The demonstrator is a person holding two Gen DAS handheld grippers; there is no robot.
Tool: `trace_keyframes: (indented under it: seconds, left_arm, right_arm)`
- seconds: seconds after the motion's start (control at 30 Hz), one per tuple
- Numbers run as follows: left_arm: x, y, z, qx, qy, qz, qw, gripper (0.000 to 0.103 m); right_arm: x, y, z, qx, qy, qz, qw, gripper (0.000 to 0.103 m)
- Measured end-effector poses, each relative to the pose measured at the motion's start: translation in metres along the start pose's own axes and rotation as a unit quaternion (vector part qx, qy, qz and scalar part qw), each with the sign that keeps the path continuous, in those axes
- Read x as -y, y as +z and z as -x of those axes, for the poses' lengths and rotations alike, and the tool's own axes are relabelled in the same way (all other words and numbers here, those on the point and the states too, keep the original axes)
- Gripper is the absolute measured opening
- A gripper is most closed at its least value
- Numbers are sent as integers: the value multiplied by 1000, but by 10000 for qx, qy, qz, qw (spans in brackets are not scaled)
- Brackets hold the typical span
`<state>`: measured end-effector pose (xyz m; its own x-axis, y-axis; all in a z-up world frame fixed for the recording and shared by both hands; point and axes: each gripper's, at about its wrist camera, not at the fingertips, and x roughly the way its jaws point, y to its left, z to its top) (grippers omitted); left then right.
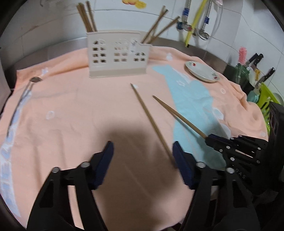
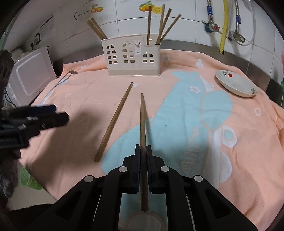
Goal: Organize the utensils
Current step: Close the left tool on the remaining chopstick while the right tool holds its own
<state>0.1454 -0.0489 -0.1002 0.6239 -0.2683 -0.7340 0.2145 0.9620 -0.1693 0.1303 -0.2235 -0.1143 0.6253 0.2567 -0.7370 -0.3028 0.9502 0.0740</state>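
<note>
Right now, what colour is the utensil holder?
Cream, the utensil holder has window-shaped cutouts; the right wrist view shows it best.

The letters "DAS" stand in pale print on the black body of the right gripper (image 1: 206,138), seen in the left wrist view. The holder (image 2: 134,56) carries a small white label and the wall (image 2: 85,13) a sticker with writing, both too small to read.
</note>
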Motion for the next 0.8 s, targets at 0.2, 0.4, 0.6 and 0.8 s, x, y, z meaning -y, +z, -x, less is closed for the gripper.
trace_keyframes:
  seconds: [0.2,0.4,0.6,0.8]
  left_arm:
    - [21,-3,-20,-184,-251,69,9995,36]
    - [27,0,-46,-375,-204,205,9989,21]
    - [28,2,-62,-471,-65,285,9985,18]
    - [30,2,-69,-529,-1,296,9982,13]
  right_arm:
    - [8,-2,5,38,48,23,10000,7]
    - [14,-3,7,62,101,-17,9999,7]
    - [15,-5,8,56,108,-3,9999,7]
    - [15,-6,7,37,99,-8,9999,7]
